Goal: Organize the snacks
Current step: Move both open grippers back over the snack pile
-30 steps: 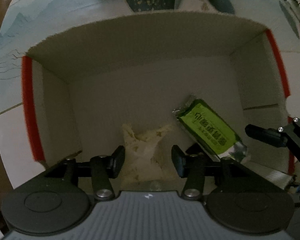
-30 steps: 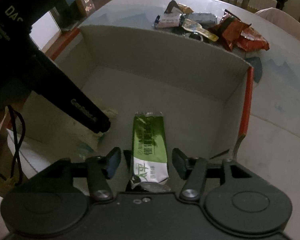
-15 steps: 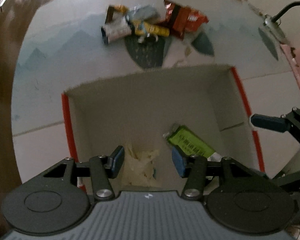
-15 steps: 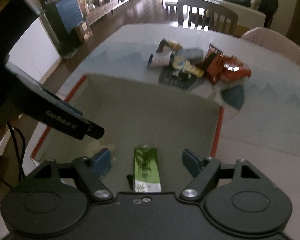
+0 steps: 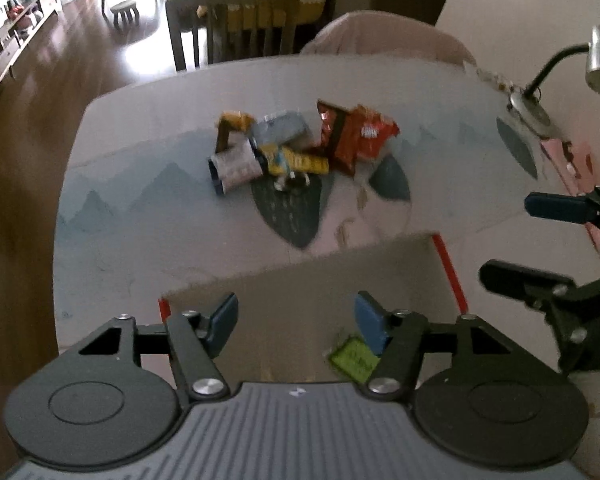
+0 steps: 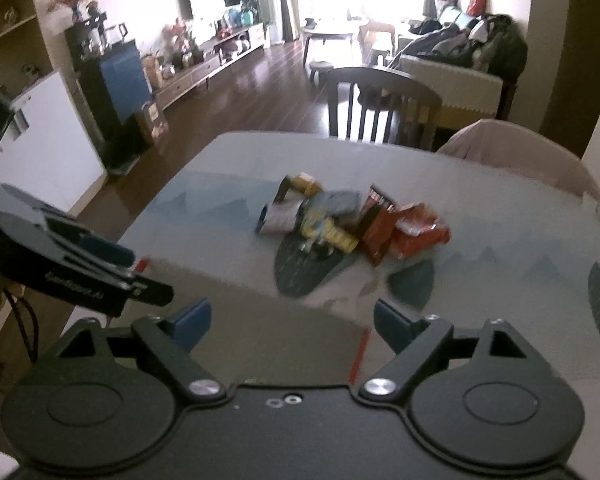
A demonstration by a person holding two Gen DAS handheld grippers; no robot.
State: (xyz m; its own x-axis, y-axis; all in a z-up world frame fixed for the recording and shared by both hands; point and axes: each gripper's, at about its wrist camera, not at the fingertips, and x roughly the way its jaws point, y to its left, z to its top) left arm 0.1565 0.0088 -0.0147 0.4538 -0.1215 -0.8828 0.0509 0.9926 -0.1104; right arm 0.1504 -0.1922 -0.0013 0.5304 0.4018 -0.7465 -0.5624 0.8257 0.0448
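A pile of snack packets (image 5: 288, 144) lies mid-table: red bags (image 5: 356, 132), a yellow packet (image 5: 296, 162), a grey-white packet (image 5: 236, 166). The pile also shows in the right wrist view (image 6: 348, 224). A cardboard box with red edges (image 5: 448, 268) sits near me; a green packet (image 5: 350, 358) lies inside it. My left gripper (image 5: 296, 320) is open and empty above the box. My right gripper (image 6: 290, 324) is open and empty above the box (image 6: 280, 340); it also shows at the right of the left wrist view (image 5: 540, 240).
The table (image 5: 140, 220) has a blue-grey patterned cloth. A desk lamp (image 5: 596, 60) stands at the far right. A dark wooden chair (image 5: 236, 24) and a covered chair (image 5: 384, 36) stand behind the table. The left gripper shows at the left of the right wrist view (image 6: 80, 268).
Both grippers have risen and pulled back out of the box, leaving the green packet and the pale packet inside. The snack pile has come into view.
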